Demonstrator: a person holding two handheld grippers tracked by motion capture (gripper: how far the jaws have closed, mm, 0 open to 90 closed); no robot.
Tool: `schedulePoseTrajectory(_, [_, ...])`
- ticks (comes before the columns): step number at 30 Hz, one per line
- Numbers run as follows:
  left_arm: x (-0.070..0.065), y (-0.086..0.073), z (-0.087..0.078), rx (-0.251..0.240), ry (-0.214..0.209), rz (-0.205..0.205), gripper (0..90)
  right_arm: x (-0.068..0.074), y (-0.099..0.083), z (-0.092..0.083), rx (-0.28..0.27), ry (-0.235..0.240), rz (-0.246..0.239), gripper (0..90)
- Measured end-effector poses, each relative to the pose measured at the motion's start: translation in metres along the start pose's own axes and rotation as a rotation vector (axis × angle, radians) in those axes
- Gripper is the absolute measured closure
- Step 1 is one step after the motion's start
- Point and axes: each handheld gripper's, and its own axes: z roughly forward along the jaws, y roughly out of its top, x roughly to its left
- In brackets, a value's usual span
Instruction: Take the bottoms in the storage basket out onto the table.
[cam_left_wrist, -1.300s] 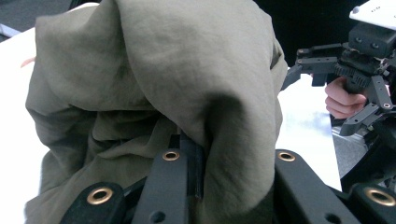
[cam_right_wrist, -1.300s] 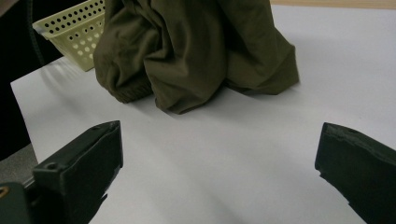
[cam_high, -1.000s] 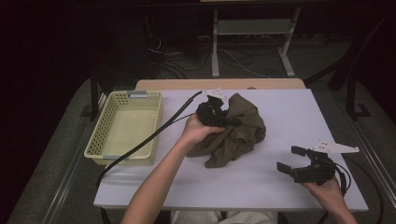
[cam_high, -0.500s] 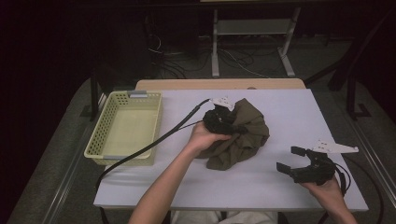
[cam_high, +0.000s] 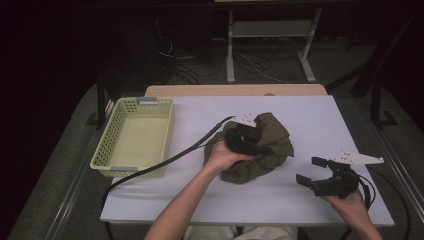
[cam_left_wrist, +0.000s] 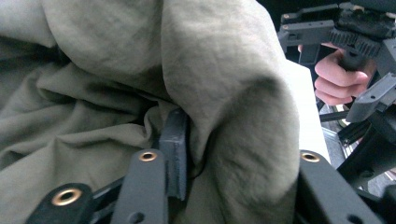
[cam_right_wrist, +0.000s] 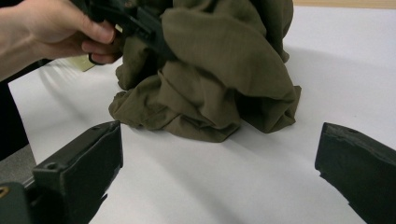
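Just one cloth (cam_high: 265, 145), perhaps one basket (cam_high: 135, 137).

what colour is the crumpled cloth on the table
Olive green, plain; the cloth shows best in the right gripper view.

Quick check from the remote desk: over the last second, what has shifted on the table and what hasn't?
The left gripper slid rightward and settled lower into the olive cloth, bunching it tighter. Its jaws have just been opening, with a fold of cloth draped between them and not yet dropped. The right gripper kept its place near the table's right edge, jaws open and empty. The yellow basket has not moved.
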Motion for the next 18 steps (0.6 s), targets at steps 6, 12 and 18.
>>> schedulePoseTrajectory(6, [-0.005, -0.003, 0.003, 0.002, -0.014, 0.02, 49.7, 0.0, 0.0, 0.0, 0.002, 0.0, 0.001, 0.8])
schedulePoseTrajectory(12, [-0.014, 0.002, -0.006, -0.012, 0.006, 0.02, 34.6, 0.0, 0.0, 0.0, 0.004, -0.001, 0.003, 0.7])
schedulePoseTrajectory(18, [-0.018, 0.006, -0.017, -0.028, 0.033, 0.016, 21.6, 0.001, 0.0, 0.0, 0.002, -0.002, 0.003, 0.8])
